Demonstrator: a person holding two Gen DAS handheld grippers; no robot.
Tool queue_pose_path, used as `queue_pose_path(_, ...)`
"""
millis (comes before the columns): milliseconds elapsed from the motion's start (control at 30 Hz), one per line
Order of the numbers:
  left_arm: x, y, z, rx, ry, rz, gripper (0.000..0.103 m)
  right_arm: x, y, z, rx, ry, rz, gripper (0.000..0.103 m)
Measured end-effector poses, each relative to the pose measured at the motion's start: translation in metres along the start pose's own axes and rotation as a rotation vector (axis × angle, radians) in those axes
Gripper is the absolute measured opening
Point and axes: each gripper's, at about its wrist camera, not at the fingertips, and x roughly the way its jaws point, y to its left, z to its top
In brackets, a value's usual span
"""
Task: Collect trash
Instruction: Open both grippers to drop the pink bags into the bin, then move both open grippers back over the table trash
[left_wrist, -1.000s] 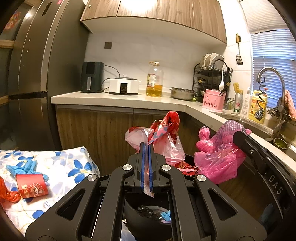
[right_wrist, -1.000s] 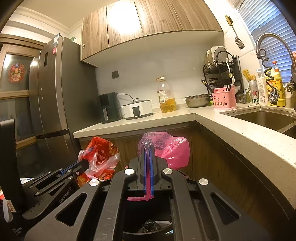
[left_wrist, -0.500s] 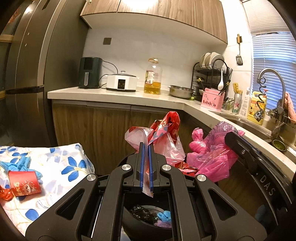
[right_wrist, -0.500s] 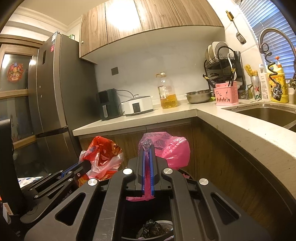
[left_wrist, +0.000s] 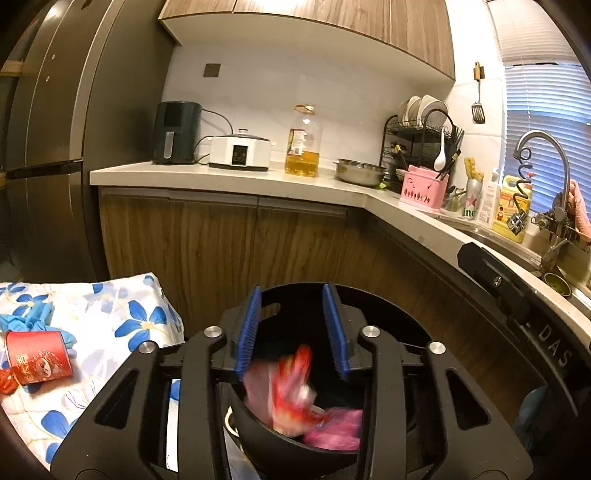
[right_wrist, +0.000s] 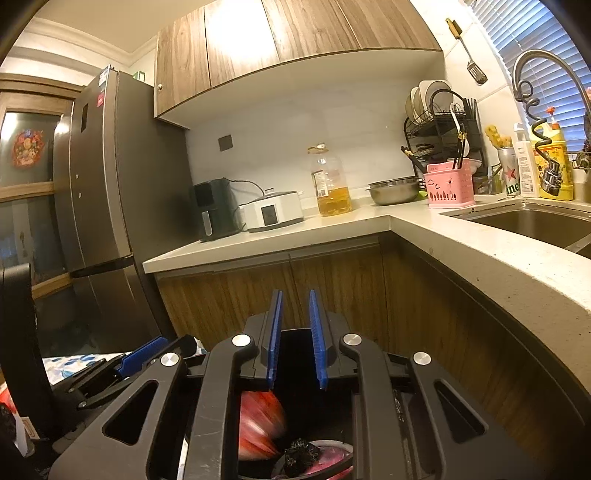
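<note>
My left gripper (left_wrist: 291, 328) is open and empty above a black trash bin (left_wrist: 295, 446). A red and pink plastic bag (left_wrist: 291, 395), blurred, is dropping into the bin, and a pink bag (left_wrist: 336, 430) lies inside beside it. My right gripper (right_wrist: 296, 339) is open and empty over the same bin (right_wrist: 295, 354). Below it the red bag (right_wrist: 258, 428) shows blurred in the bin, with a black crumpled scrap (right_wrist: 301, 456) and a bit of pink bag (right_wrist: 328, 463). The left gripper's blue finger (right_wrist: 142, 356) shows at the lower left of the right wrist view.
A floral cloth (left_wrist: 110, 325) at left holds a red paper cup (left_wrist: 37, 356) and blue gloves (left_wrist: 26, 321). Wooden cabinets (left_wrist: 221, 247) and a pale counter (left_wrist: 229, 175) stand behind the bin. A fridge (left_wrist: 48, 147) is at left, a sink (right_wrist: 532, 225) at right.
Both grippers have opened and let go of their bags. The red bag and the pink bag have dropped down into the bin.
</note>
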Motion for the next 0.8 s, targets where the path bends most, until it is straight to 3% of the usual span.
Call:
queue_pose_path(167,-0.002,0.008,-0.003,-0.022,0.005,0.014,0.044,-0.005,-0.004,0.000,0.017,-0.004,-0.007,0.025)
queue_pose_path(233,-0.005,0.010,-0.003,-0.029,0.006,0.024,0.052,-0.006,-0.005,0.000,0.021,-0.003,-0.006,0.028)
queue_pose_path(300,-0.010,0.012,-0.005,-0.028,0.003,0.043,0.059,-0.009,-0.004,0.000,0.024,-0.003,-0.006,0.039)
queue_pose_path(333,-0.013,0.013,-0.005,-0.026,0.001,0.052,0.065,-0.010,-0.004,0.000,0.025,-0.002,-0.006,0.040)
queue_pose_path(533,-0.040,0.021,-0.013,-0.015,-0.020,0.123,0.078,-0.021,-0.003,-0.004,0.042,-0.003,-0.001,0.056)
queue_pose_path(800,-0.090,0.053,-0.026,-0.044,-0.067,0.280,0.083,-0.034,0.015,-0.014,0.029,0.020,0.033,0.060)
